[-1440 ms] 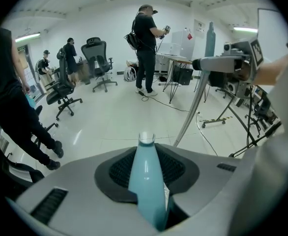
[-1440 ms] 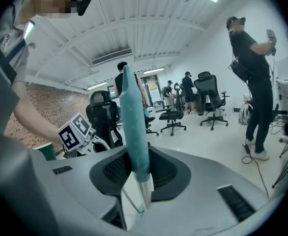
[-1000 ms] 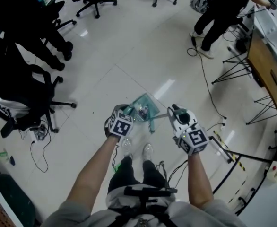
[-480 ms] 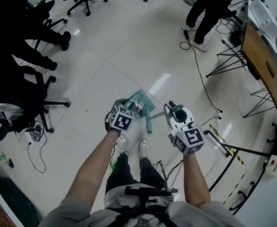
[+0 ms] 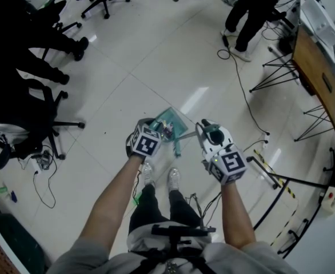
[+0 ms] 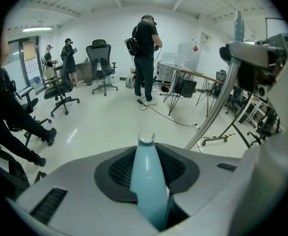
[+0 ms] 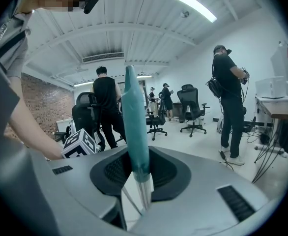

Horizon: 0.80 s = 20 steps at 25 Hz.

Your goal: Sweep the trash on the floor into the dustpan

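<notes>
A teal dustpan [image 5: 171,124] rests on the white floor just ahead of my feet, with small bits of trash lying in it. My left gripper [image 5: 148,131] is shut on its pale blue handle [image 6: 149,181], which stands up between the left gripper's [image 6: 151,186] jaws. My right gripper [image 5: 206,131] is shut on the broom: a teal grip [image 7: 134,127] over a metal shaft [image 7: 143,193] runs between the right gripper's [image 7: 136,181] jaws. The teal broom head [image 5: 178,148] sits on the floor beside the dustpan's near edge. The left gripper view also shows the right gripper [image 6: 254,58] and the broom shaft [image 6: 216,109].
My shoes [image 5: 159,177] stand just behind the dustpan. Office chairs [image 5: 27,116] and seated people are at the left. A person [image 5: 253,7] stands at the far right by a table [image 5: 319,73] with metal legs. Cables [image 5: 244,90] trail over the floor, and a striped bar [image 5: 270,173] lies at the right.
The view slid slightly across the floor. My left gripper and the dustpan shifted a little, then stayed still. The broom head edged a bit left toward the dustpan.
</notes>
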Available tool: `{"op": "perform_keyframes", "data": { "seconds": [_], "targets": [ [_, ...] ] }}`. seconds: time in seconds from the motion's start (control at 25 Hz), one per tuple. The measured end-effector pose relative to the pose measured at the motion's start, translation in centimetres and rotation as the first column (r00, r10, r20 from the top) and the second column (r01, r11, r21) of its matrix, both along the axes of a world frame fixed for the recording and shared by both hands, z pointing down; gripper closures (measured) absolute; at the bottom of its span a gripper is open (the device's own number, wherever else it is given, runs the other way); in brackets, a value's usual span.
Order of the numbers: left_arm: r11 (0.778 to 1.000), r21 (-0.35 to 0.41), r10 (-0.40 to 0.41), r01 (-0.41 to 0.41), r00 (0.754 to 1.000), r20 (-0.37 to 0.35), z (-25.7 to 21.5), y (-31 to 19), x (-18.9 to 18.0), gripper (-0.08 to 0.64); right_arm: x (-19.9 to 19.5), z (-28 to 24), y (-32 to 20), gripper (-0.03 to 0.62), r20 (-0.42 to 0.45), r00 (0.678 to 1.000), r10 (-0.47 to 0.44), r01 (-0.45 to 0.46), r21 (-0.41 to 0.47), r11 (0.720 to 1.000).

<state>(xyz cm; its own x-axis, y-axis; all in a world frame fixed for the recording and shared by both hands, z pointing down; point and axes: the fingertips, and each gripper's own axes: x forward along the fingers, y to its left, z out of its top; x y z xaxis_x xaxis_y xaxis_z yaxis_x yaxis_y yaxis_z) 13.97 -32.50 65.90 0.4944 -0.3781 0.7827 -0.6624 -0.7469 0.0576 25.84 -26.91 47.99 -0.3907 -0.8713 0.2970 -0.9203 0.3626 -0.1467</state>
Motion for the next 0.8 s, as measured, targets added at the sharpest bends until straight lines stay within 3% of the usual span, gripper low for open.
{"op": "perform_keyframes", "data": {
  "seconds": [0.8],
  "targets": [
    [1.000,-0.007,0.016,-0.016,1.000,0.003,0.18,-0.08,0.24,0.446,-0.34,-0.53,0.25,0.508,-0.006,1.000,0.004,-0.004,-0.027,1.000]
  ]
}}
